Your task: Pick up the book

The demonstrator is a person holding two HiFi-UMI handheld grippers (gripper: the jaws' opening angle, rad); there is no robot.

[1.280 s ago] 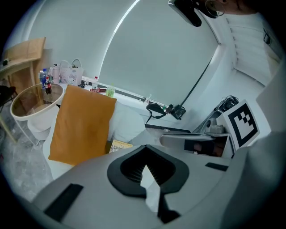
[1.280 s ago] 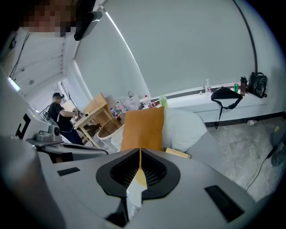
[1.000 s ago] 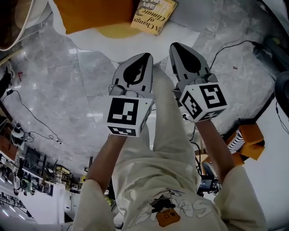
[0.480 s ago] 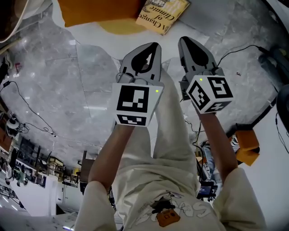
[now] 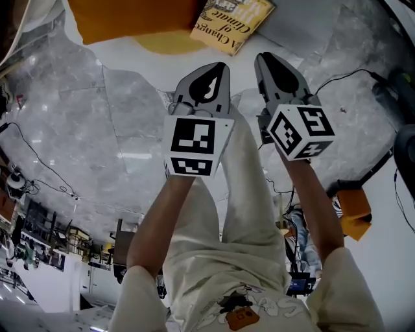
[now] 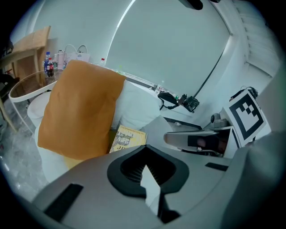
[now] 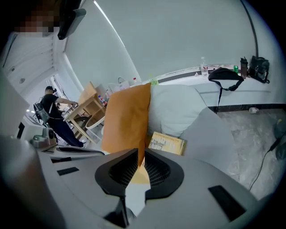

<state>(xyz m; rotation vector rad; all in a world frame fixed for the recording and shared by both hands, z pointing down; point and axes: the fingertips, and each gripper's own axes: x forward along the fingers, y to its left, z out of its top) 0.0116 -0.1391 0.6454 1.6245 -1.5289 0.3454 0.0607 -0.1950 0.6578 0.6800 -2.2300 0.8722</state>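
Nearest to me, in the head view, I see the cream trousers [image 5: 243,194] of the person and the two forearms going forward. Each arm ends in a marker cube, the left cube [image 5: 194,146] and the right cube [image 5: 301,130], side by side with the leg between them.

The left gripper [image 6: 145,146] has its jaws fully together. The tips meet, and nothing is held between them. The right gripper [image 7: 141,150] is just starting to open. Only a thin slit shows between its tips, and nothing is in that slit; the orange colour there belongs to the cushion behind. Both grippers point forward and down toward the book and are well apart from it.

Below the grippers is a grey marble-like floor [image 5: 78,117], with a black cable [image 5: 343,65] lying at the right side. Beyond the jaw tips a white sheet [image 5: 188,68] begins.

The book [image 5: 230,19] lies flat on this white surface, past both grippers and between their lines. Its cover is yellow and I can read the words "of Climate" on it. Just beside it, at its left, stands an orange cushion [image 6: 80,112], with a yellow flat thing [image 5: 165,44] under its lower edge. Behind the book a white pillow [image 6: 136,103] leans, and the book's far edge is close against it.
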